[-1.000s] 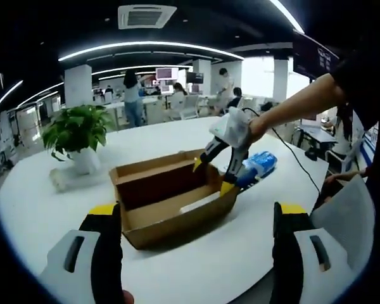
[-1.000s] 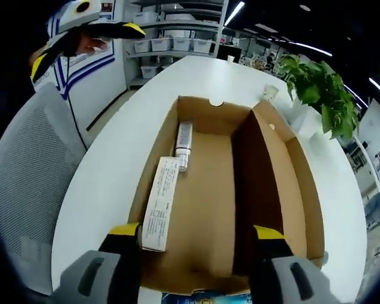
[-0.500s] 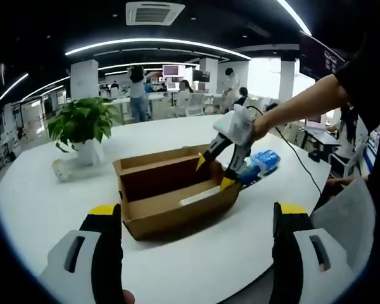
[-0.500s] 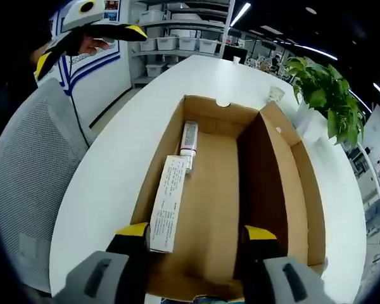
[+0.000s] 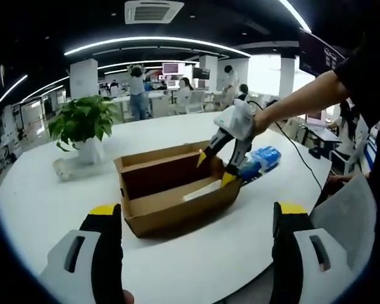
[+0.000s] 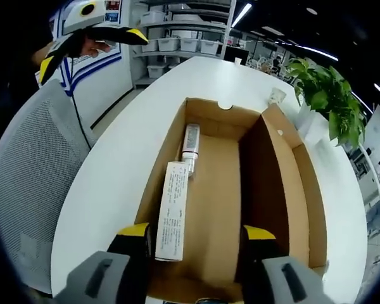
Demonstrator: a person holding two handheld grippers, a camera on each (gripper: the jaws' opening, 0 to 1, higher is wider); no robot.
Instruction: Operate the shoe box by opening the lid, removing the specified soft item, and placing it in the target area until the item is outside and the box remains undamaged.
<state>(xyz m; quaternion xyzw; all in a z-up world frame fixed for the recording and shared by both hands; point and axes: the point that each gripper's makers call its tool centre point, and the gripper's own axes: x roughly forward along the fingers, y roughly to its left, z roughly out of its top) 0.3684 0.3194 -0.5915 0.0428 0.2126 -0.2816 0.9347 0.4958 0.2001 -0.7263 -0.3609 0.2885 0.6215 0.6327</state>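
Cardboard shoe box [image 5: 174, 193] sits open near the middle of the round white table [image 5: 50, 209], lid folded back upright along the far long side; in the right gripper view the box [image 6: 240, 190] runs lengthwise away from the camera, lid panel standing on its right. Inside along the left wall lie a long white printed carton [image 6: 171, 211] and, touching its far end, a small tube [image 6: 190, 142]; rest of the box floor bare brown. Blue-and-white soft package [image 5: 261, 159] lies on the table outside the box, just beside its right end. Right gripper [image 5: 216, 167] hangs over that right end with jaws spread wide, holding nothing, one yellow tip inside the rim and one at the outer edge; in its own view the right gripper [image 6: 197, 232] straddles the near end wall. Left gripper [image 5: 196, 212] is held back off the near table edge, jaws wide, nothing in them; also seen as the left gripper [image 6: 88, 41] high over a grey mesh chair [image 6: 31, 190]. Potted plant [image 5: 82, 126] stands well apart at the far left of the table. Open tabletop all around the box.
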